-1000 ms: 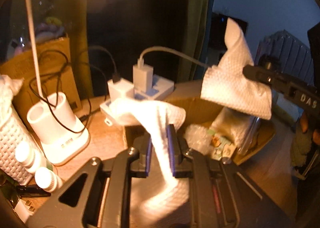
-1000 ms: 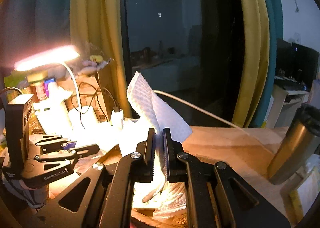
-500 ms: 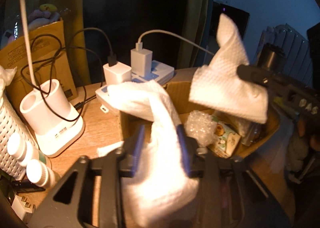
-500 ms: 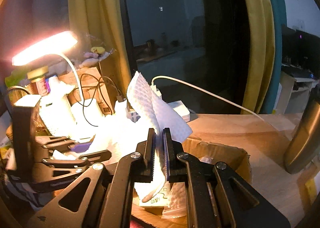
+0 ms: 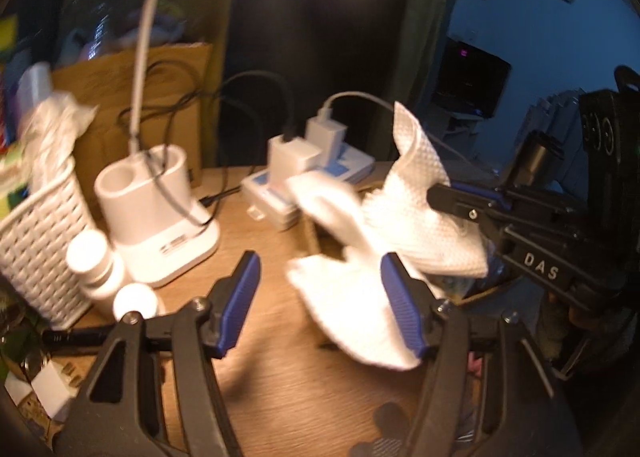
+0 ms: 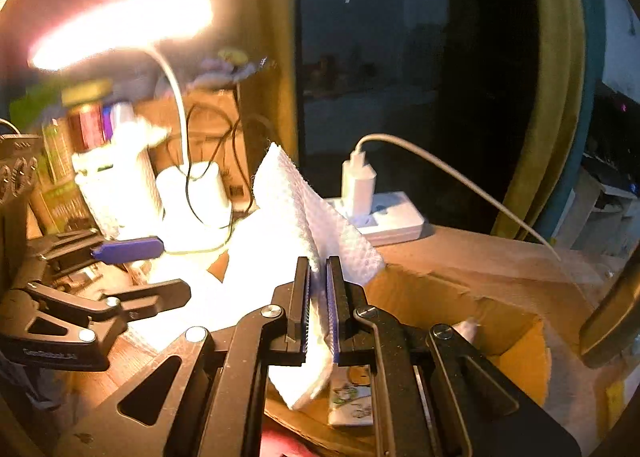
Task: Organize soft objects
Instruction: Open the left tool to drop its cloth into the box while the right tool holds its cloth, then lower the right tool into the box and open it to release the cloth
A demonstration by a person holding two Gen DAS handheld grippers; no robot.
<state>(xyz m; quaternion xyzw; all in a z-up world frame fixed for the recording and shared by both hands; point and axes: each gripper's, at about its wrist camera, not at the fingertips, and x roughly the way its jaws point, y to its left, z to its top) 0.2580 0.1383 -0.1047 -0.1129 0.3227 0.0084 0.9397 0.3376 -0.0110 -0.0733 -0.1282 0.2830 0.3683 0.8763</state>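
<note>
A white textured cloth [image 5: 360,297] hangs over the wooden desk [image 5: 280,389]. My right gripper [image 6: 318,297] is shut on one end of the cloth [image 6: 296,217] and holds it above an open cardboard box [image 6: 480,321]. It also shows at the right of the left wrist view [image 5: 460,201], clamping the cloth. My left gripper [image 5: 320,301] is open with blue pads wide apart. The loose end of the cloth lies against its right pad [image 5: 400,305]. In the right wrist view the left gripper [image 6: 136,269] sits open at the left.
A white lamp base [image 5: 156,209] with cables, a white woven basket [image 5: 36,241], two small white bottles [image 5: 92,257] and a power strip with chargers [image 5: 312,173] stand on the desk. A metal flask [image 6: 612,317] stands at the right. The box holds small packets [image 6: 352,397].
My left gripper has opened and let go of the cloth, then shifted left. My right gripper still holds its end and has lowered toward the box.
</note>
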